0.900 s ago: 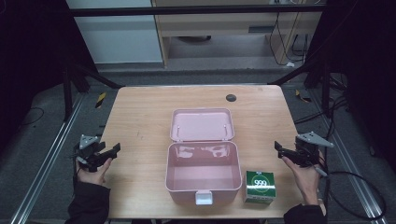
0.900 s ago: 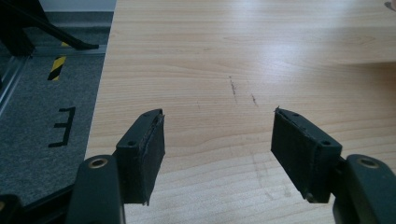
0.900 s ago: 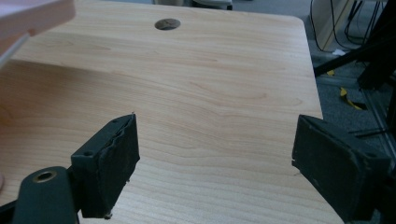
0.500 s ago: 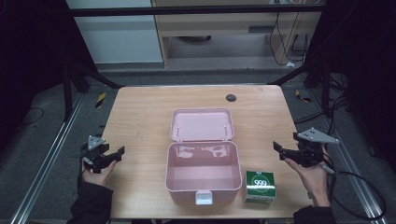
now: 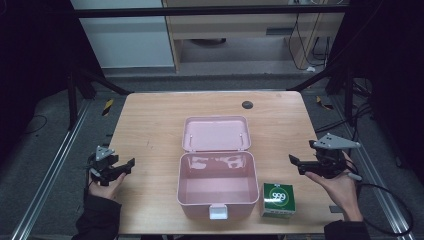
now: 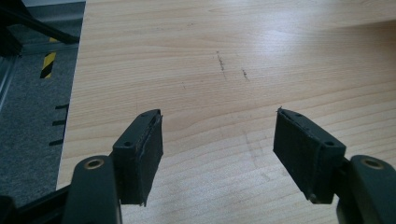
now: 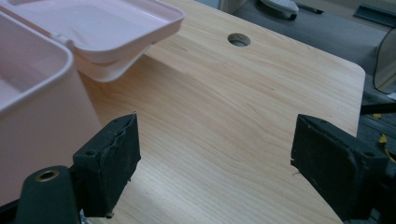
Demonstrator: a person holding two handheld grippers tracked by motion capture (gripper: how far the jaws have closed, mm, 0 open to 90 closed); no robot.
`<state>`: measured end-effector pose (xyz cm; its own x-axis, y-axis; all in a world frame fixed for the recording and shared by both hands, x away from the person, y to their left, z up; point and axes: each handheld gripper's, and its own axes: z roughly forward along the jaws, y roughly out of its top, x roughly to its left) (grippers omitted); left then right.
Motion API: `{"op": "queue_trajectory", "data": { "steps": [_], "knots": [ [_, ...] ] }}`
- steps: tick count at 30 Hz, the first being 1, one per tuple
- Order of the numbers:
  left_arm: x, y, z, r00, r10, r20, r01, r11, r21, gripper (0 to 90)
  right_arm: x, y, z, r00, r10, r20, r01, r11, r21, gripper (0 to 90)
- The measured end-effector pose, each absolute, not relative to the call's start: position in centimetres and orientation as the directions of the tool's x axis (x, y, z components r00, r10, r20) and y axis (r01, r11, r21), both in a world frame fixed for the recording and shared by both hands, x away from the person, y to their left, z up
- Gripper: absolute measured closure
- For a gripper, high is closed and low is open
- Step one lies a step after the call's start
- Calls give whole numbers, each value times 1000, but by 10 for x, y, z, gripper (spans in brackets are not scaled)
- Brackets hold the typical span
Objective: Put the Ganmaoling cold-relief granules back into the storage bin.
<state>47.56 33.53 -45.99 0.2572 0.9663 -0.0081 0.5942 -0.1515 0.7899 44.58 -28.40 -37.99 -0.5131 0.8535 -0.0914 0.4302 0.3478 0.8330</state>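
A pink plastic box [image 5: 216, 182] stands open in the middle of the wooden table [image 5: 150, 120], its lid [image 5: 216, 133] lying back flat behind it. The box looks empty inside. A small green carton [image 5: 279, 199] with a white round mark sits just right of the box near the front edge. My left gripper [image 5: 129, 164] is held at the table's left edge, open, with bare wood between its pads [image 6: 140, 154]. My right gripper [image 5: 294, 161] hovers at the right edge, open and holding nothing. In the right gripper view the box wall [image 7: 42, 107] and lid [image 7: 102, 28] lie to the left.
A round cable hole [image 5: 247, 105] sits in the tabletop at the back right, also seen as the hole [image 7: 239, 39]. Metal rails and dark floor flank the table. A yellow-black striped marker [image 5: 107, 106] lies on the floor at the left.
Both hands have shifted a little inward toward the table, the right gripper dropping slightly lower. The box and carton have not moved.
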Motion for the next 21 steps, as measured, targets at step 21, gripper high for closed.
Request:
{"op": "queue_trajectory", "data": {
  "steps": [21],
  "knots": [
    [476, 335, -461, 274, 962, -4, 599, -168, 783, 325, 442, -255, -344, -690, 700, -186, 391, 576, 718, 100]
  ]
}}
